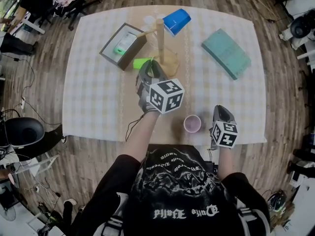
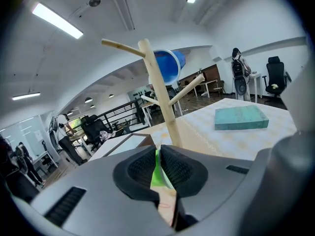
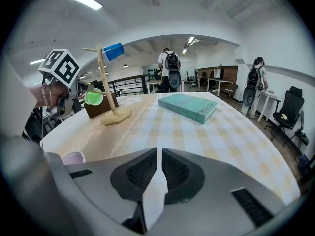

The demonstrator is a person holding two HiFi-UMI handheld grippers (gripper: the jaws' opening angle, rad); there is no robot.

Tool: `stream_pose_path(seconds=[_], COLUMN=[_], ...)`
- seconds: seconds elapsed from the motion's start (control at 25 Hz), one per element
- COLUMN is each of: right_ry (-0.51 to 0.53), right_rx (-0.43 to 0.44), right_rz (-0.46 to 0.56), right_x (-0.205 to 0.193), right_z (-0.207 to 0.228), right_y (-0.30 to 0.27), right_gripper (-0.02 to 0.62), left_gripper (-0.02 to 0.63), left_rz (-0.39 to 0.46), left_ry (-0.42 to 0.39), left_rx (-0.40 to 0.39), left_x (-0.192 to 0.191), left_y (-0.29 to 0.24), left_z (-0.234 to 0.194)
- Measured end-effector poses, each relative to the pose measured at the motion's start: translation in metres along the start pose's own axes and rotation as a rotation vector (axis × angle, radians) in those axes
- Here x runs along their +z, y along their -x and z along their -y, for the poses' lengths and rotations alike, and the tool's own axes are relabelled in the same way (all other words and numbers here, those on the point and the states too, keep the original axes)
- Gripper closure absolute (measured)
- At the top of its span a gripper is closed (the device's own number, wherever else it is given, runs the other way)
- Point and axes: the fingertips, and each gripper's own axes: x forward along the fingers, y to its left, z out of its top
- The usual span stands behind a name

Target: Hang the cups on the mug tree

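A wooden mug tree (image 1: pixel 160 38) stands at the table's far middle, with a blue cup (image 1: pixel 176 21) hung on a top branch. My left gripper (image 1: pixel 149 67) is shut on the rim of a green cup (image 1: pixel 142 63), just left of the tree's base. In the left gripper view the green cup's rim (image 2: pixel 157 167) is pinched between the pads, and the tree's stem (image 2: pixel 161 100) rises right behind. A pink cup (image 1: pixel 192 123) stands upright near the front edge. My right gripper (image 1: pixel 222 116), just right of it, is shut and holds nothing (image 3: pixel 157 167).
A brown open box (image 1: pixel 123 45) lies left of the tree. A teal book (image 1: pixel 225 53) lies at the far right of the checked cloth (image 1: pixel 98 102). Office chairs, desks and people stand beyond the table in the right gripper view.
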Motion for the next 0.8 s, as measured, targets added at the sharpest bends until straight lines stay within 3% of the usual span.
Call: stream_pose_path(seconds=[0.36, 0.8], right_ry=[0.032, -0.035], right_rx=[-0.009, 0.015], right_rz=[0.008, 0.019], right_x=[0.002, -0.006], right_z=[0.007, 0.018], right_y=[0.003, 0.005], right_gripper=[0.557, 0.555], left_gripper=[0.566, 0.558], left_rz=[-0.005, -0.008], left_ry=[-0.025, 0.029], left_rx=[-0.035, -0.091], left_x=[-0.002, -0.002], left_y=[0.001, -0.006], left_z=[0.027, 0.039])
